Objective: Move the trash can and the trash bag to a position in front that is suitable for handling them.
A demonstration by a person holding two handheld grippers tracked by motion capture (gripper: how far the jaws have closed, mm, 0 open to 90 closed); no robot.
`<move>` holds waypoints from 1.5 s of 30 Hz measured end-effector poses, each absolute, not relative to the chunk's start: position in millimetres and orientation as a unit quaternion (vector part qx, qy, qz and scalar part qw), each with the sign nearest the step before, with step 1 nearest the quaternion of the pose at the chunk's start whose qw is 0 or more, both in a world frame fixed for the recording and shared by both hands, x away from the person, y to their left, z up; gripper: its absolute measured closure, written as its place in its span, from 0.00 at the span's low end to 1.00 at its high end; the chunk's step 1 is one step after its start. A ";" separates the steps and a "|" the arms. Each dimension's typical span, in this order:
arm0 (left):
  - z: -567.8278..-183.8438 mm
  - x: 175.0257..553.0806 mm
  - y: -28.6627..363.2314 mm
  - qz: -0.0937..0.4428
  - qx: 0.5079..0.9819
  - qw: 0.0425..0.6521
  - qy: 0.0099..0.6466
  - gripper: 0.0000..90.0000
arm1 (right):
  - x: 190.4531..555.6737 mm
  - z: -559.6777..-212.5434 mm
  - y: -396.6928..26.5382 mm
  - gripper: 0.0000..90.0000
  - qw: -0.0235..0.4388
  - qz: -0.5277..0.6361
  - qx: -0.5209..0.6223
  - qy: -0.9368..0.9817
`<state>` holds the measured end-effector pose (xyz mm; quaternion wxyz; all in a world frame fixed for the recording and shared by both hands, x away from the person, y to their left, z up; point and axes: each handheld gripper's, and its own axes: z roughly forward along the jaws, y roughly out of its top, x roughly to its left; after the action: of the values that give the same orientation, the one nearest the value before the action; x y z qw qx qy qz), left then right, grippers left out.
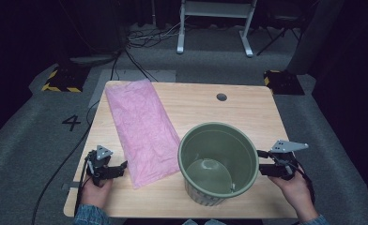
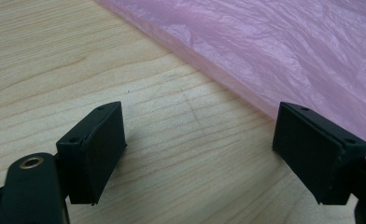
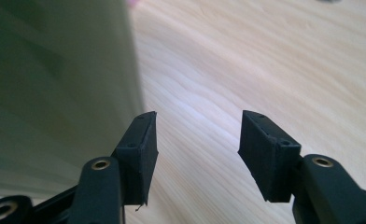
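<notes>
- The round green plastic bucket [image 1: 218, 161] stands upright in the lower middle of the high view; its mouth is open from above.
- The flat pink plastic bag [image 1: 142, 129] covers the left-centre strip of the light wooden table [image 1: 248, 112].
- Bare wood lies in the upper right.
- The left gripper [image 1: 120, 168] sits just beside the bag's lower edge, bare wood between its jaws.
- The right gripper [image 1: 259, 161] is close against the bucket's right wall.

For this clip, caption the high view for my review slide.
Open left gripper beside pink bag; open right gripper beside green bin on wooden table.

One numeral — "4" [image 1: 71, 123] — marked on the grey floor [image 1: 27, 140].
</notes>
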<state>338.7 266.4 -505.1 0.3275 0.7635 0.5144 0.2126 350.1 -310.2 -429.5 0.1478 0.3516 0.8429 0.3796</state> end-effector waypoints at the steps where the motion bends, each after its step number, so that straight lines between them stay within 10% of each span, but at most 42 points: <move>1: -505.2 338.5 266.3 0.213 0.763 0.328 0.515 0.19 | 351.5 -434.8 -313.1 0.52 0.151 0.373 0.358 0.843; 22: -504.8 340.9 266.0 0.211 0.761 0.324 0.521 0.17 | 354.4 -502.8 -344.3 0.44 0.199 0.368 0.431 0.799; 27: -499.1 345.0 275.2 0.190 0.747 0.334 0.542 0.31 | 352.5 -503.0 -340.9 0.39 0.203 0.364 0.437 0.797; 45: -460.4 410.3 277.1 0.207 0.741 0.330 0.547 0.30 | 352.9 -503.2 -338.5 0.37 0.203 0.363 0.438 0.797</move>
<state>410.3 277.1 -460.4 0.3296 0.7413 0.5469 0.2068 352.9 -338.5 -503.2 0.2035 0.4384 0.7967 0.3628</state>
